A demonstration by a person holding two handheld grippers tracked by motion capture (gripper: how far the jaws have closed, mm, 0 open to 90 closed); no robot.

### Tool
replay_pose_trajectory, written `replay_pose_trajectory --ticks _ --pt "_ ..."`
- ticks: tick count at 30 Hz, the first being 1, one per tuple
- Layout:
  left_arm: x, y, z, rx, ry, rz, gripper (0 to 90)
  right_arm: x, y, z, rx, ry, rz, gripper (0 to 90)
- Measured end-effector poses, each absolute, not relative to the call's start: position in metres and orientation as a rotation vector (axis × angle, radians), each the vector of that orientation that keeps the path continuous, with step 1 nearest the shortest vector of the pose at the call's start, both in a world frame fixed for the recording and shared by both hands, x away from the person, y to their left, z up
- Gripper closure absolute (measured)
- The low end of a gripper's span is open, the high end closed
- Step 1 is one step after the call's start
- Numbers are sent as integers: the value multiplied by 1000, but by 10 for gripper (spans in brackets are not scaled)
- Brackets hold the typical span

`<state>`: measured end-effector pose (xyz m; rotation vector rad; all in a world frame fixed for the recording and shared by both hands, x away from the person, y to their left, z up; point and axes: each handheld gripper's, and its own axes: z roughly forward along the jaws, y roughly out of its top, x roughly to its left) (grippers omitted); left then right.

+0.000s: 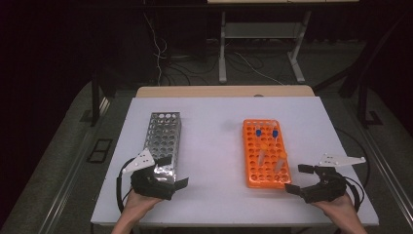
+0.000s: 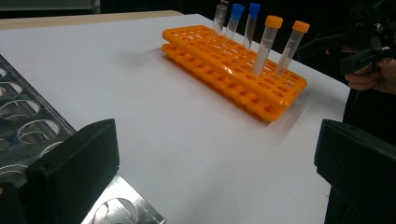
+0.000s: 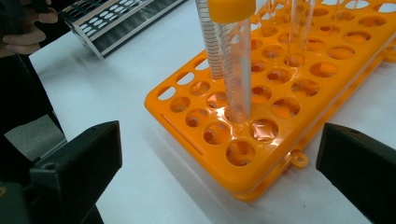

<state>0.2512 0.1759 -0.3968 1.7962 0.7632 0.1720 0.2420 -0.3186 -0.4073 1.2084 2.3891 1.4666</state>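
orange plastic tube rack (image 1: pixel 265 155) sits right of centre on the white tabletop (image 1: pixel 209 146), holding capped clear tubes (image 2: pixel 267 44), blue and orange. the perforated metal rack (image 1: pixel 163 139) at left looks empty. your left gripper (image 1: pixel 168 175) and right gripper (image 1: pixel 301 179) both stand wide, holding nothing. judged: no transfer begun. no legible writing.
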Motion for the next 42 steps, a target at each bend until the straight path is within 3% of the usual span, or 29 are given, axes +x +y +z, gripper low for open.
replay_pose_trajectory --ticks 23,42 --pt "250 174 -397 1803 752 174 0 242 -316 -405 1216 2428 1419 1" --pt "249 173 -398 1805 755 186 0 269 -295 -394 1155 2501 1329 2"
